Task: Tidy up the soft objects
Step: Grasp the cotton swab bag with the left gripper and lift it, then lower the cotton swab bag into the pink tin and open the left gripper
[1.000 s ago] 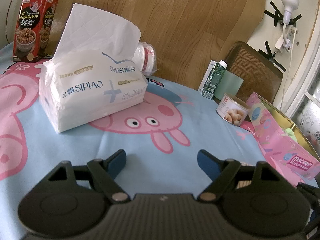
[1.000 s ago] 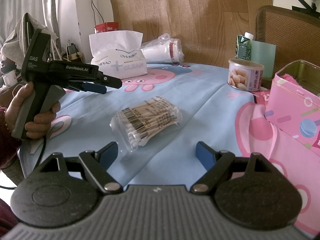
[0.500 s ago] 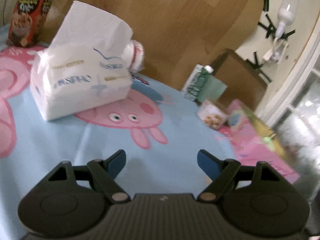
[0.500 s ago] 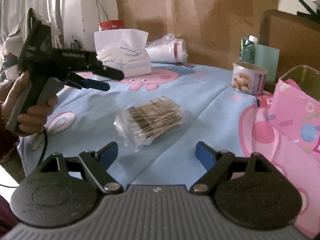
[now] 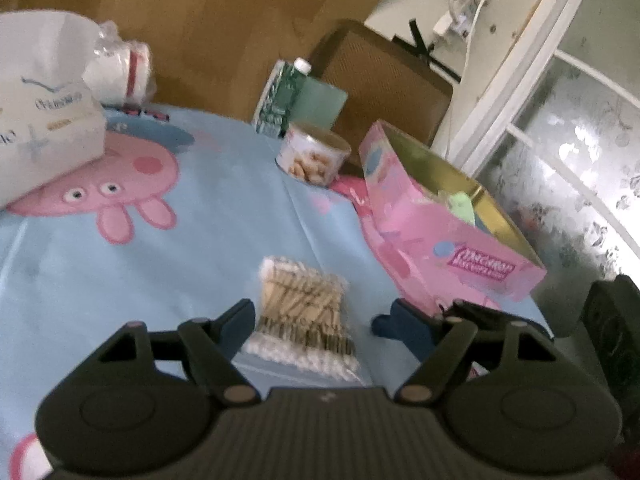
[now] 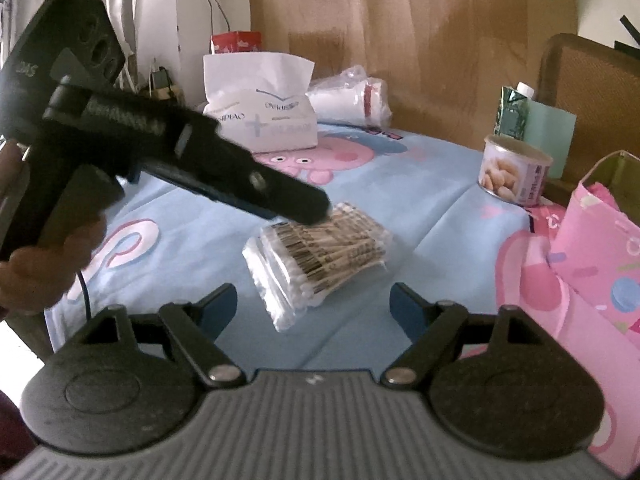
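The left gripper [image 5: 314, 320], its jaws closing around but not yet pressing the bag of cotton swabs [image 5: 306, 312] on the tabletop [image 5: 224, 224] near the pink box [image 5: 452, 248], should pinch mid-bag gently, while the right gripper [image 6: 314, 304], jaws narrowing slightly, holds nothing.

Ahead of the matt black plastic left gripper [image 5: 314, 318], a glossy clear-film pack of cotton swabs [image 5: 306, 314] is lying on smooth printed cloth [image 5: 224, 220].
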